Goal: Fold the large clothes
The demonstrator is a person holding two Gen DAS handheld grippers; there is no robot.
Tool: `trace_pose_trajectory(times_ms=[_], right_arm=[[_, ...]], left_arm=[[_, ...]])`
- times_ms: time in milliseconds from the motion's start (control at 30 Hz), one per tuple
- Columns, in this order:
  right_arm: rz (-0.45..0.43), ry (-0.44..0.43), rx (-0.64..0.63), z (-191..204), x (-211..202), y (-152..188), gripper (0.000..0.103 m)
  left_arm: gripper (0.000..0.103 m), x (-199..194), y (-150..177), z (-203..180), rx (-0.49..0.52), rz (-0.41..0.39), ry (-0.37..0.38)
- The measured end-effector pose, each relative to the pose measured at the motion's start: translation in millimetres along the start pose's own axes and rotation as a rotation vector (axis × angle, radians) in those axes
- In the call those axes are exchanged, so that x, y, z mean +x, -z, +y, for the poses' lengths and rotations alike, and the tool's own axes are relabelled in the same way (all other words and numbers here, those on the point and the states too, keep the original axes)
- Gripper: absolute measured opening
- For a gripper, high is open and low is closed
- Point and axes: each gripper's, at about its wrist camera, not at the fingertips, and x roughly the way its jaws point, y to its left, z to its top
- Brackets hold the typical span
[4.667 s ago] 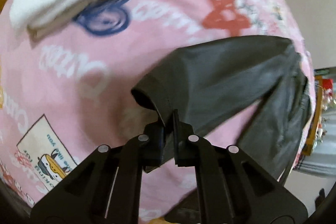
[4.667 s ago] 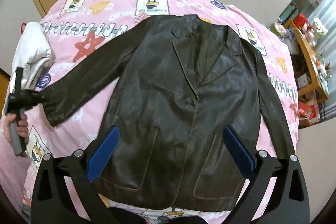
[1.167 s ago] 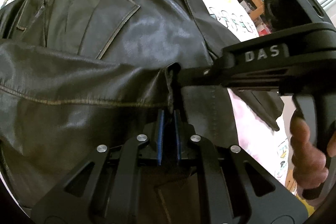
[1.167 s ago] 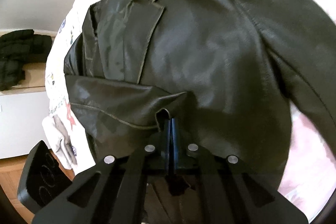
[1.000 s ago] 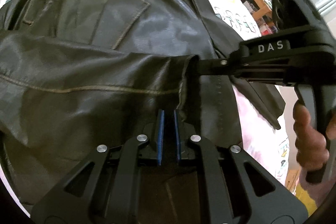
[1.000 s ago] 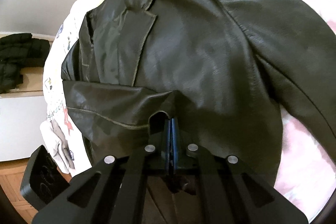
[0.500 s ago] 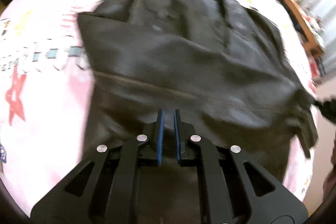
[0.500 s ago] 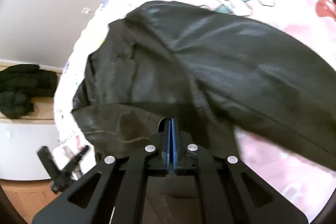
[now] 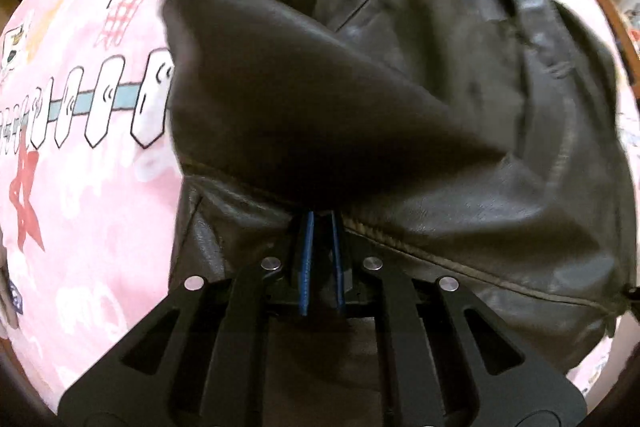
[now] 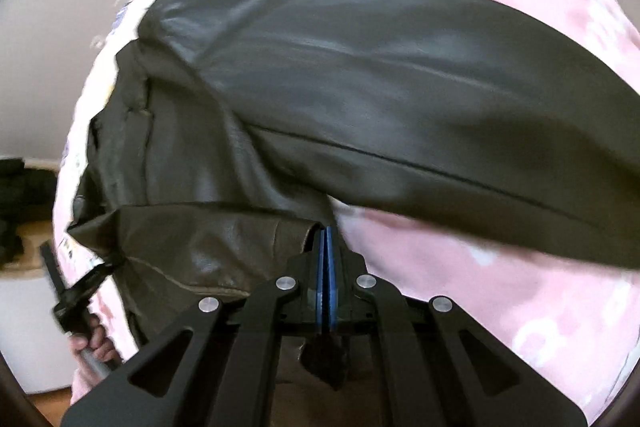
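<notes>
Leather, dark and heavy, drapes ahead of both sets of fingers: the left gripper (image 9: 320,223) pinches the jacket (image 9: 400,115) at its sleeve fold, the right gripper (image 10: 326,233) clamps another edge. Supple, slick; hold seams.

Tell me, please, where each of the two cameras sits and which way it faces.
Left wrist: on the left gripper, facing steeply down at the dark leather jacket on the pink printed bedspread; only its black fingers show.
Right wrist: on the right gripper, facing steeply down at the jacket's sleeve; its shut fingers pinch a leather edge, and the person's left hand shows.
Shared: jacket and bedspread.
</notes>
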Motion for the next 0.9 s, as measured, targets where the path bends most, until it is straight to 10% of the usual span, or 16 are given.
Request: trace_pose_trajectory(times_ms=[133,233,367,900], right_arm=[[0.021,0.087,-0.052,-8,14,13,0.002],[0.02,0.124,-0.096,-5,20,23,0.002],[0.026,0.16,-0.094,-8,29,32,0.001],[-0.123,-0.09,-0.246,48,-17,79,0.002]], left_arm=[[0.009,-41,-1,16,-0.083,-0.106,0.075],[0.009,-55,-15,34,-0.144,-0.175,-0.01],[0.009,-24,-53,47,-0.169,-0.091,-0.068],[0.004,4,-79,-36,0.056,-0.067,-0.261]])
